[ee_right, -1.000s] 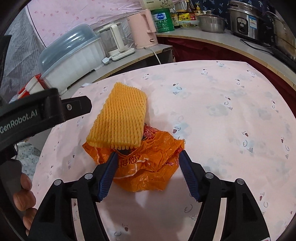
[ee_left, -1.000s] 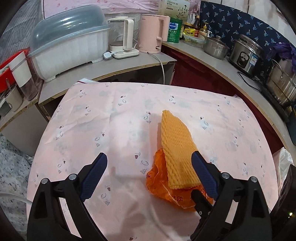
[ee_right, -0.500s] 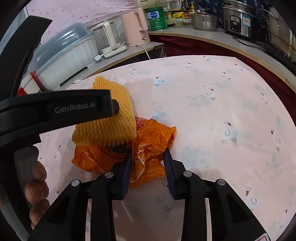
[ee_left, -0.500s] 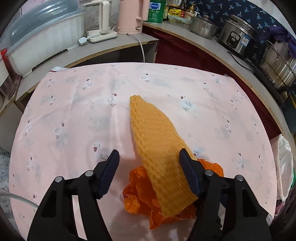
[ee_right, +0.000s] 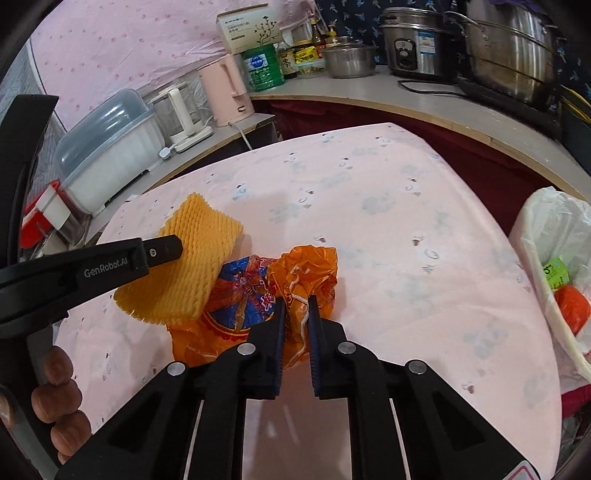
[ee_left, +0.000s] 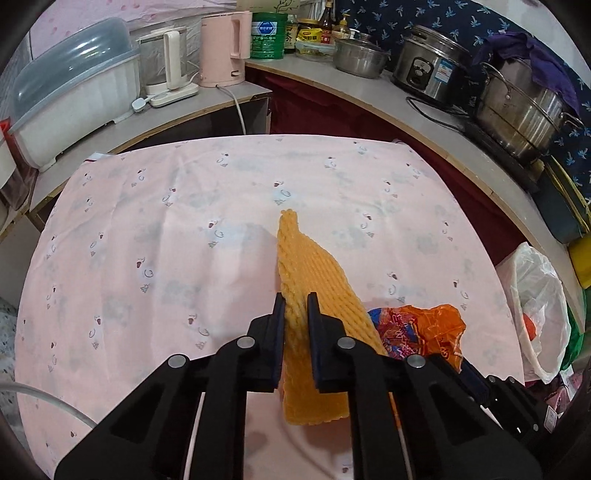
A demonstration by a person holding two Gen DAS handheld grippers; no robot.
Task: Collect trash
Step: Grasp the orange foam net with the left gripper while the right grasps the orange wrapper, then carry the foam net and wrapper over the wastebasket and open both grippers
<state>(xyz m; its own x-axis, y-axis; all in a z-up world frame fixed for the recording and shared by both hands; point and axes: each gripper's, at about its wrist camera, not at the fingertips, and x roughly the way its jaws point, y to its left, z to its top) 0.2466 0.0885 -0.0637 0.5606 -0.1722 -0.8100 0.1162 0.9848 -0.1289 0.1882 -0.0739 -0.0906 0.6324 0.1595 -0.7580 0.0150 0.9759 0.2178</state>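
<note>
your left gripper [ee_left: 295,306], bottom centre of the left wrist view, has its black jaws pinched on the yellow-orange foam mesh fruit sleeve [ee_left: 314,314]. the sleeve runs edge-on between the jaws and reaches up toward mid-frame; its near end hangs below the fingers [ee_left: 275,332]. in the right wrist view the same sleeve sits at left centre, lifted and tilted, with the left gripper's arm crossing it from the left edge.

your right gripper [ee_right: 295,314], bottom centre of its own view, is pressed together on a fold of the crumpled orange plastic bag with red and blue print [ee_right: 258,295]. the bag bunches just above and left of the jaws and lies partly under the sleeve. whether it is clear of the cloth, cannot tell.

both pieces are over the lower middle of the pale pink patterned tablecloth [ee_left: 166,240].

right edge of both views: a white plastic bag held open [ee_right: 550,236], with something orange and something green inside, beside the table.

farther, upper frame: a curved grey countertop [ee_left: 424,122] carrying a pink electric kettle [ee_left: 225,51], a green tin [ee_left: 267,35], a steel rice cooker [ee_left: 428,70] and a large steel pot [ee_left: 524,107]. upper left, a white dish rack with a clear lid [ee_left: 70,85].
</note>
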